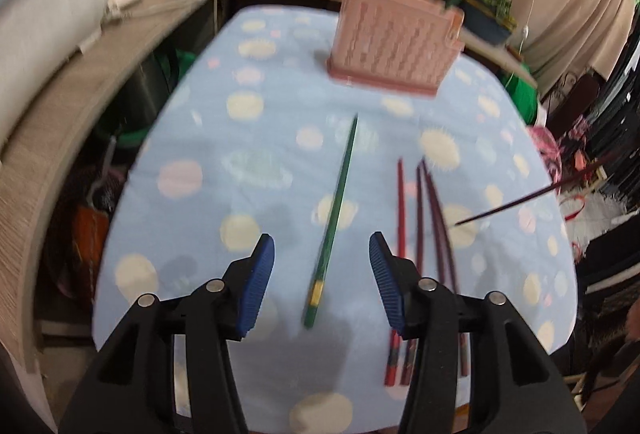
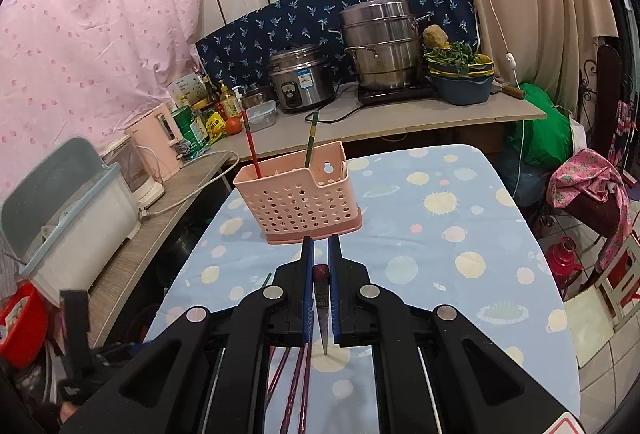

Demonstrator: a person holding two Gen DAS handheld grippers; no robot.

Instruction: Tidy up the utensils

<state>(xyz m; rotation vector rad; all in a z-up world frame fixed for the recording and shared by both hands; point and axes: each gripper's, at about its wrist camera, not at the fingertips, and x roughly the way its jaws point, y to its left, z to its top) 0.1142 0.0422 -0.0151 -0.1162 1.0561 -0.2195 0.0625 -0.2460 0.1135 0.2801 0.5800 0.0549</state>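
Left hand-held gripper open over green chopstick; centre, then close. Right hand-held gripper clamps dark chopstick; lower it tip-first into basket.

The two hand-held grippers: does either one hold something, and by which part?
The right hand-held gripper is shut on a dark red chopstick, near its thick end. The left hand-held gripper is open above the green chopstick and holds nothing.

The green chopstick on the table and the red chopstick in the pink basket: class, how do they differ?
The green chopstick lies flat on the spotted tablecloth; the red chopstick stands nearly upright in the pink basket. The green one is loose and not yet put away, framed by the open left gripper; the red one is already stored. Both are long, thin and tapered.
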